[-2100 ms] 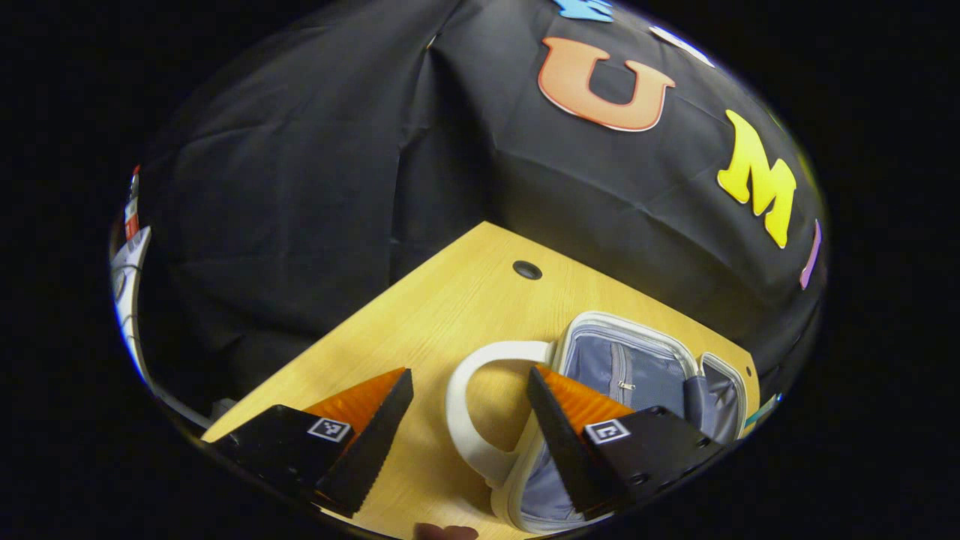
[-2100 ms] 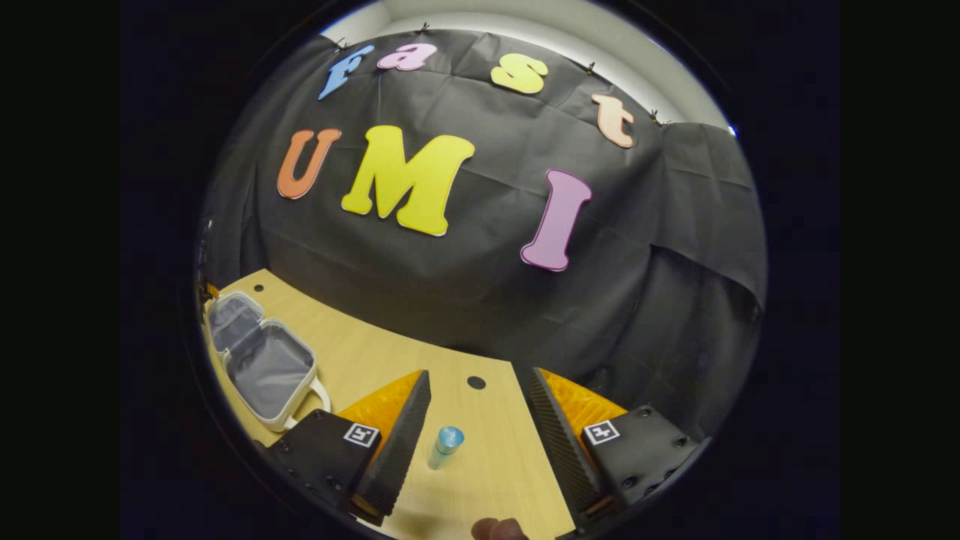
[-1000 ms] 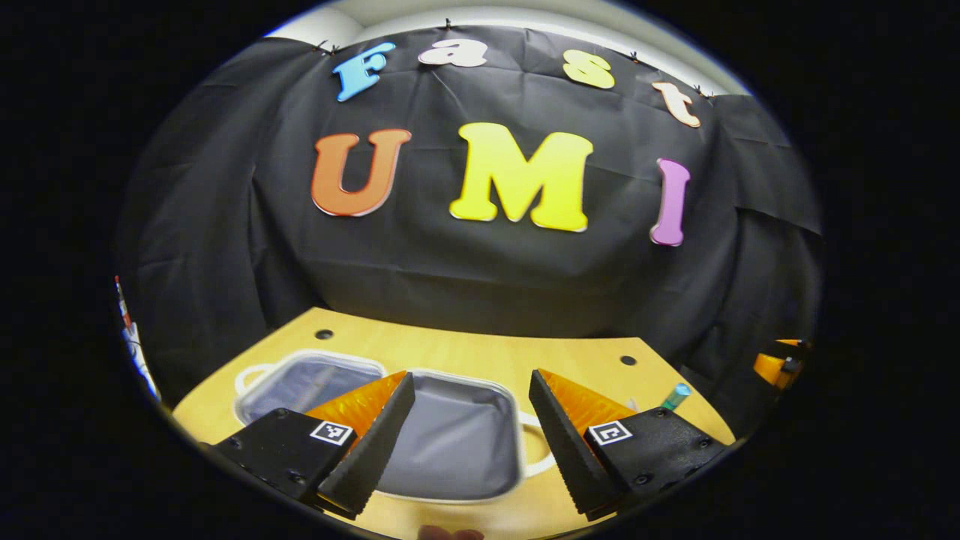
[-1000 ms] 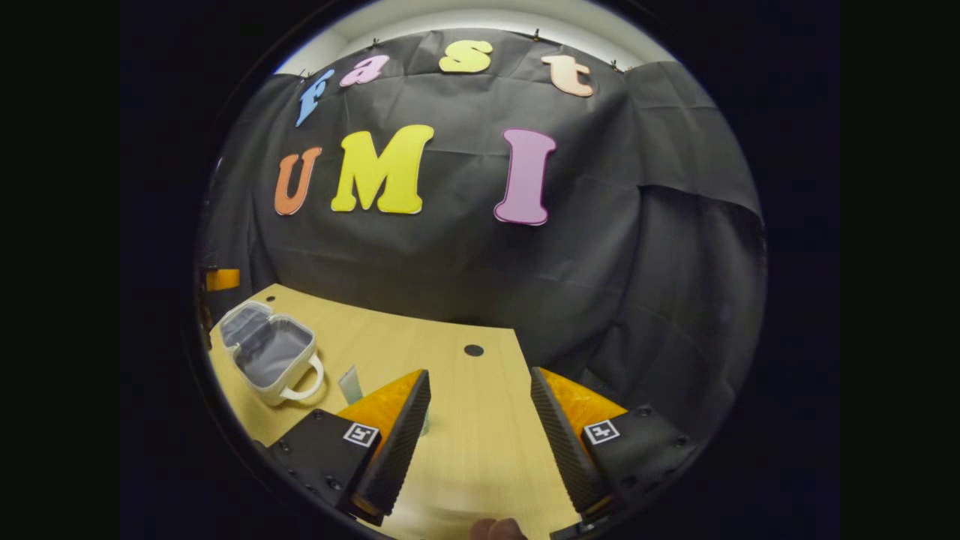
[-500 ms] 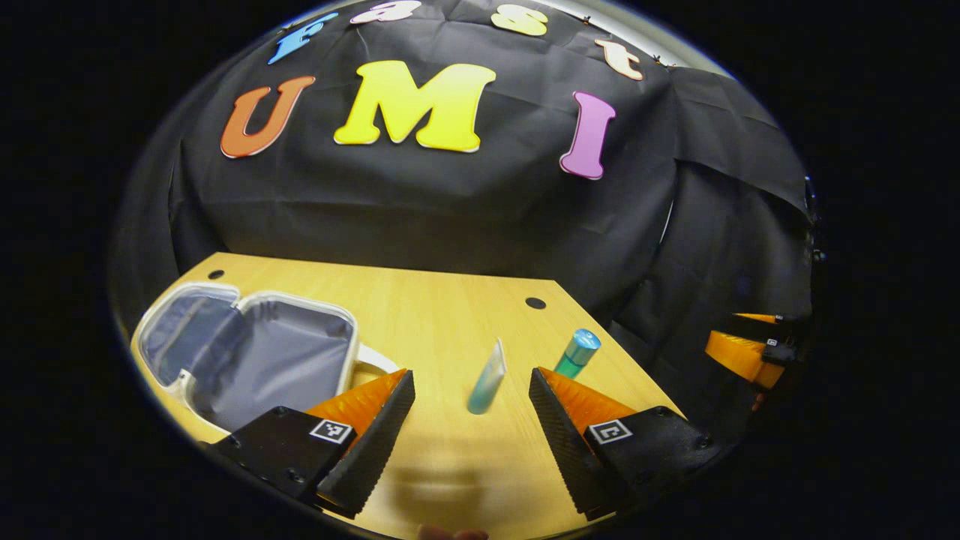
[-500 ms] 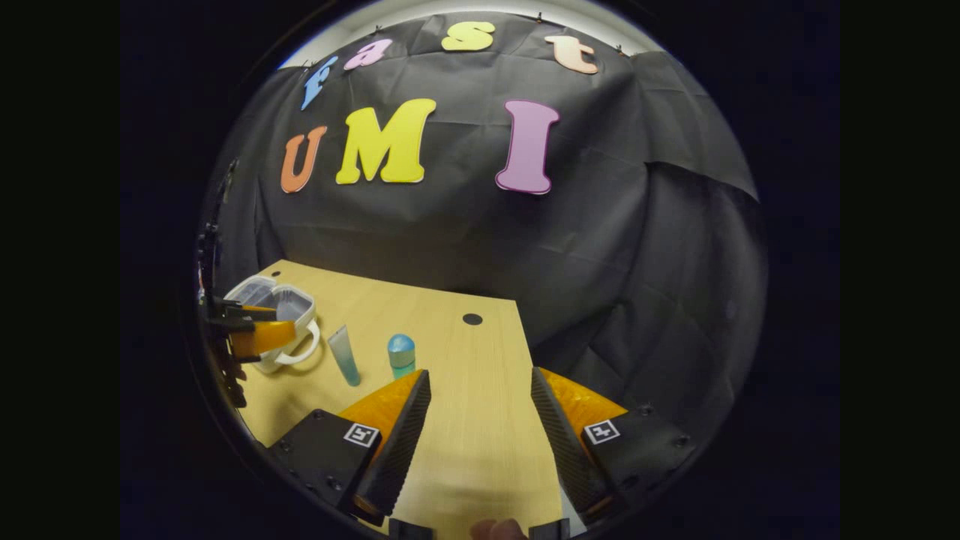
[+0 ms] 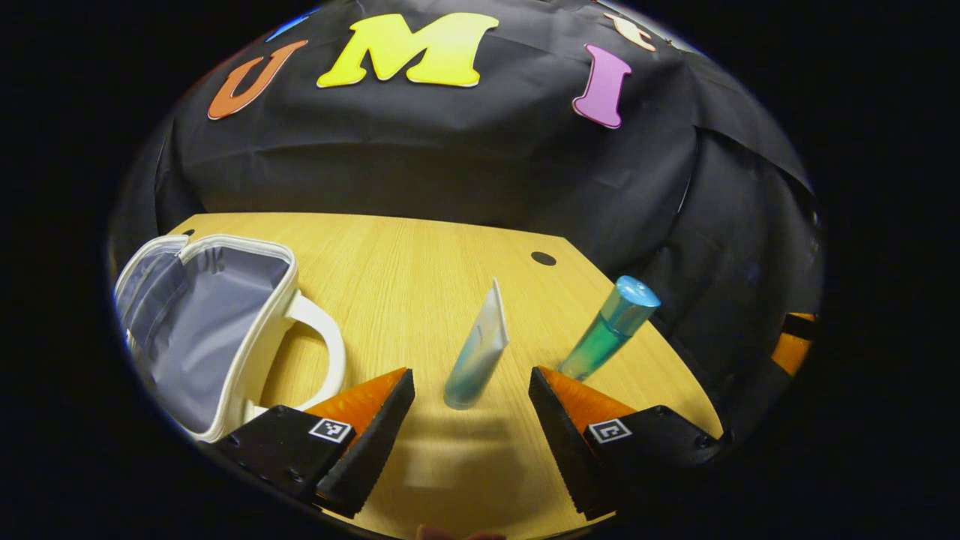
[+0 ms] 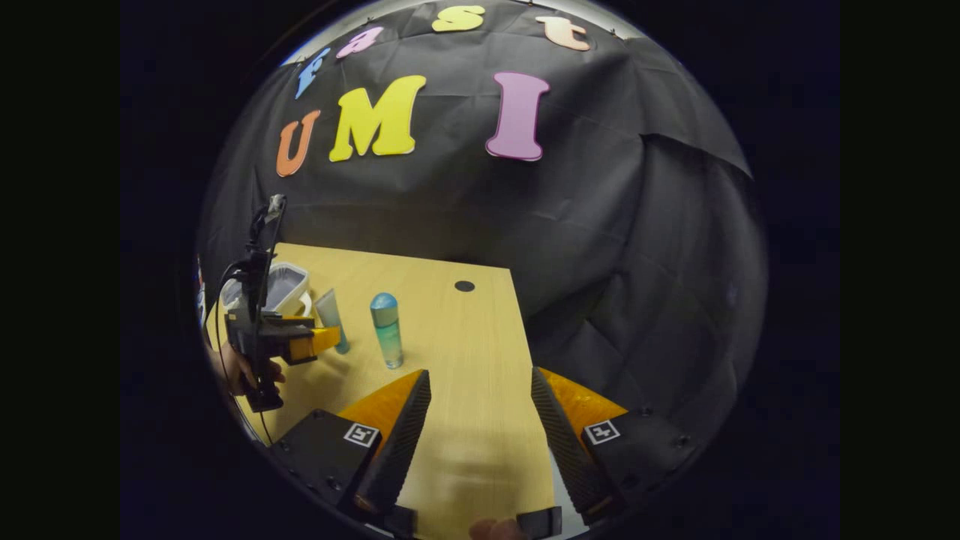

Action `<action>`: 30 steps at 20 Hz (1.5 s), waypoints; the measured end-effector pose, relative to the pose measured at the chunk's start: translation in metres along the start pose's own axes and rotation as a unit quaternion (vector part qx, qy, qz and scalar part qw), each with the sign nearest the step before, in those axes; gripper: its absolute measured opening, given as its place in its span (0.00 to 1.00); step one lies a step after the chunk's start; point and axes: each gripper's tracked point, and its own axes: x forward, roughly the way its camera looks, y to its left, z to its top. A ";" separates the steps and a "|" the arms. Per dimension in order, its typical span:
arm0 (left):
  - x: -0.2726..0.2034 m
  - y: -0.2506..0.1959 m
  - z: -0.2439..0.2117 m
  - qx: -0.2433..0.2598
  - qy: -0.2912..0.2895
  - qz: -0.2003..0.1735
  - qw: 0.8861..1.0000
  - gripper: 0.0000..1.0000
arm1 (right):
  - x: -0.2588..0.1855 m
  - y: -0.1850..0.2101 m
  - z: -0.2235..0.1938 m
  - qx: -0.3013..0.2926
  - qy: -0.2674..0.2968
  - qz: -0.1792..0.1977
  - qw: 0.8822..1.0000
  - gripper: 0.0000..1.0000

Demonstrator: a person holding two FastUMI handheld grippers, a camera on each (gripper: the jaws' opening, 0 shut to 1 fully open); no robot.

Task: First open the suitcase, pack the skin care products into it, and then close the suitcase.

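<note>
A white suitcase (image 7: 196,330) with grey lining lies open at the left of the wooden table (image 7: 420,262), its loop handle toward the middle. A pale teal tube (image 7: 477,356) stands cap-down just ahead of my left gripper (image 7: 470,439), whose fingers are spread wide and hold nothing. A teal bottle (image 7: 610,326) with a blue cap stands to the tube's right. In the right gripper view the suitcase (image 8: 279,287), tube (image 8: 331,318) and bottle (image 8: 387,328) stand far left, with the left gripper (image 8: 321,341) beside the tube. My right gripper (image 8: 478,431) is open over bare table.
Round cable holes (image 7: 543,259) (image 8: 464,286) mark the far side of the table. The table's right edge (image 8: 525,352) drops off just right of my right gripper. A hand (image 8: 236,367) holds the left gripper's handle, with a cable running from it.
My left gripper has swung from the suitcase to the right and moved in on the tube, which now stands just ahead of its fingers. The right gripper has drawn back and stays open.
</note>
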 end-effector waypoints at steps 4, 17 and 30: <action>0.022 0.001 -0.008 0.003 0.016 -0.001 1.000 0.96 | 0.005 -0.004 -0.001 -0.002 0.001 -0.001 1.000 0.80; 0.039 0.004 -0.017 0.031 0.033 -0.004 0.999 0.41 | 0.056 0.061 -0.014 -0.013 0.017 0.092 0.996 0.80; -0.038 0.003 0.040 -0.013 -0.006 -0.039 0.999 0.34 | 0.157 0.155 -0.032 0.012 0.073 0.162 0.984 0.81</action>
